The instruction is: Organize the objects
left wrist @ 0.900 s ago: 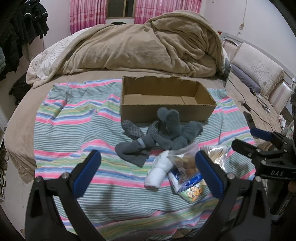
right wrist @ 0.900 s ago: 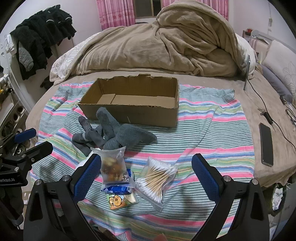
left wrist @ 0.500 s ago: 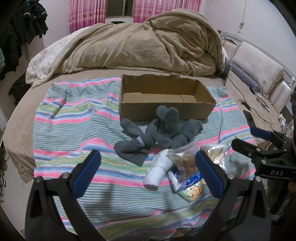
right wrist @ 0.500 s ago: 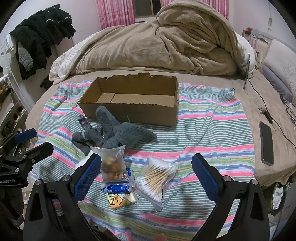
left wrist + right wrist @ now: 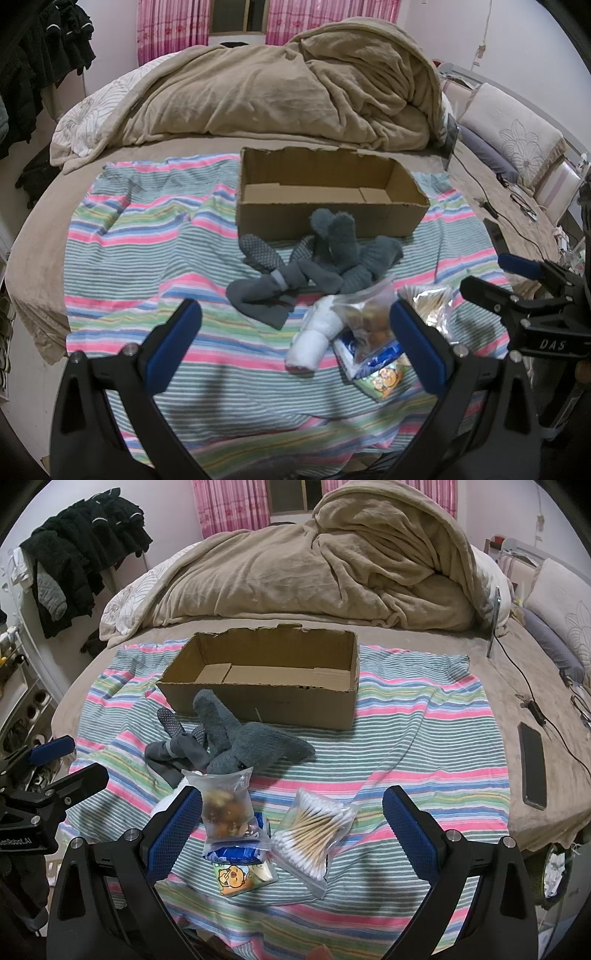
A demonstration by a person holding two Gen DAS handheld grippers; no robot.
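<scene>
The cardboard box (image 5: 325, 199) at 12 o'clock on the striped towel (image 5: 147, 236) holds nothing. Only my right view shows the cotton-swab bag (image 5: 312, 834), its sticks slanting toward 2 o'clock; only my left shows the white roll (image 5: 314, 339). Both my left gripper (image 5: 295, 341) and right gripper (image 5: 291, 821) spread their fingers wide, gripping nothing.

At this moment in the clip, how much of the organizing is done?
Nothing yet: the brown cardboard box is empty. Nothing in hand: left tongs and right tongs hang open. Left to sort: grey socks, clear bag of cotton swabs, snack packets, white roll.
</scene>
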